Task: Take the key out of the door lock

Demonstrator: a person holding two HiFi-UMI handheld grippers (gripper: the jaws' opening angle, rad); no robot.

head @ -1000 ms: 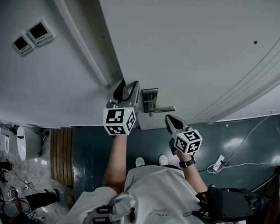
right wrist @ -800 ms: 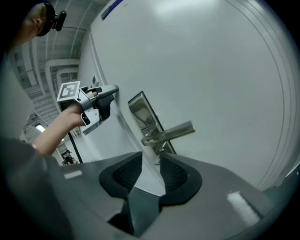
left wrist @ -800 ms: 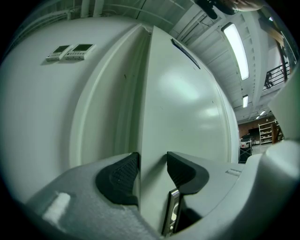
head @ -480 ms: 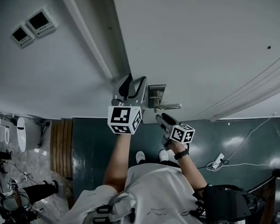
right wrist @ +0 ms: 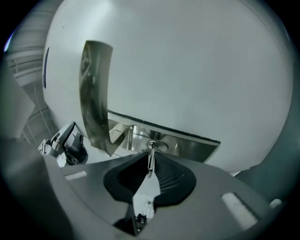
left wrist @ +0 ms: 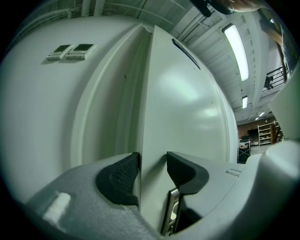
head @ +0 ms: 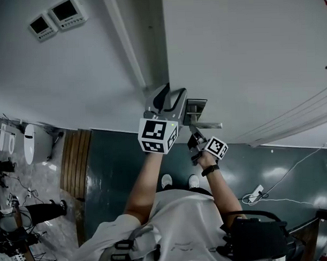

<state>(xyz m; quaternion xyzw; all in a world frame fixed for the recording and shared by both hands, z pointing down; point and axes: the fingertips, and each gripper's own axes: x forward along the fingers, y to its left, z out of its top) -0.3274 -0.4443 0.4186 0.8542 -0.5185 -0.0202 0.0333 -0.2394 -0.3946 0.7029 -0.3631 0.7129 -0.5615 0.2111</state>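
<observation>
The white door stands ajar, with a metal lever handle on its lock plate. My left gripper clamps the door's edge. Its pads sit on either side, just above the latch plate. My right gripper is just under the handle. The small metal key sticks out of the lock cylinder, edge-on between the pads of the right gripper. Those jaws have just been closing and now pinch it.
Two wall control panels hang left of the door frame. Below lie a dark green floor, a strip of wooden boards and a cable with a power strip. Dark equipment sits by the person's right side.
My right gripper has moved in from below the handle to the lock, rolling as it went, and closed around the key. My left gripper has stayed on the door's edge.
</observation>
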